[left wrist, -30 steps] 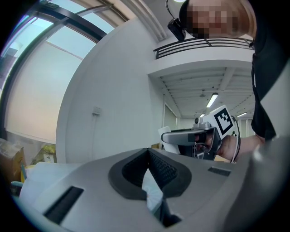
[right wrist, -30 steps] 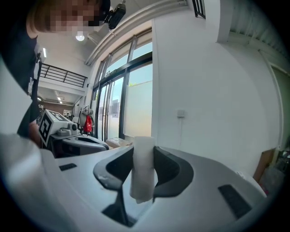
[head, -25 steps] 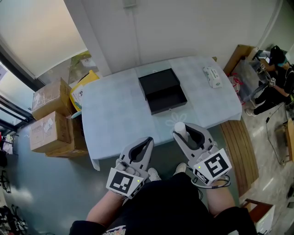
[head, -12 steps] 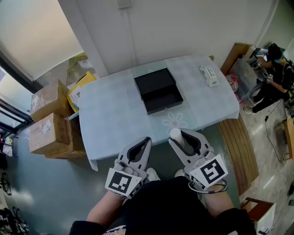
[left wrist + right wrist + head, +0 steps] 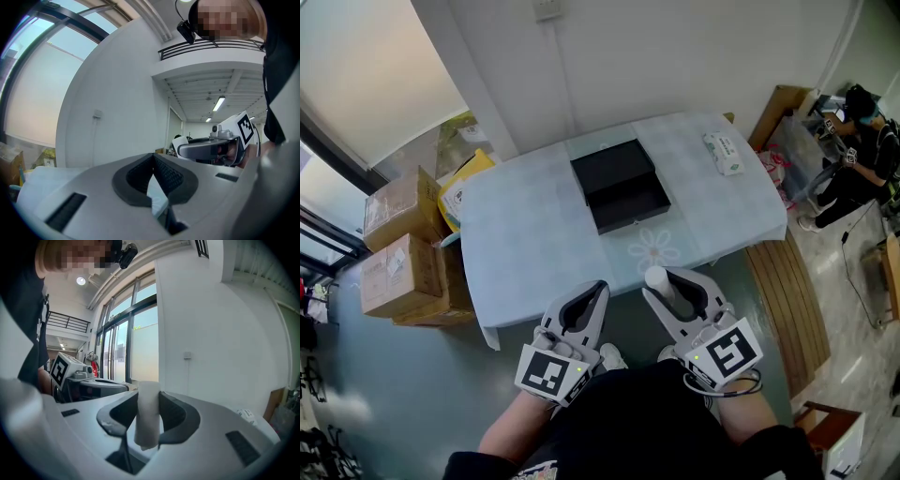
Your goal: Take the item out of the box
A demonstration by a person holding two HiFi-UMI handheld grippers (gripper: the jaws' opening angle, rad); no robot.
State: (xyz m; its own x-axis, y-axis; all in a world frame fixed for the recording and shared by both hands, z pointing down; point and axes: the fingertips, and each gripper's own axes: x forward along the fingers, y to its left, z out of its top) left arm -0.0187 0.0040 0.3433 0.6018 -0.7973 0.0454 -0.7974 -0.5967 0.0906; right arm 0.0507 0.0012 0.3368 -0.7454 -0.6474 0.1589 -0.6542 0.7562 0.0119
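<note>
I see a black rectangular box (image 5: 617, 186), a pale blue checked counter (image 5: 525, 244), a white cylindrical roll (image 5: 655, 277), and a grey left tool (image 5: 597, 287) and right tool (image 5: 667, 281) with black-and-white markers.

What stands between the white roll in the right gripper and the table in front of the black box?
Nothing visible. The right gripper grips the white roll at the near table edge; the stretch before the black box is bare. The packet lies far right.

A pale-blue table (image 5: 534, 234) carries an open black box (image 5: 619, 186) and, well apart, a white packet (image 5: 724, 153).
</note>
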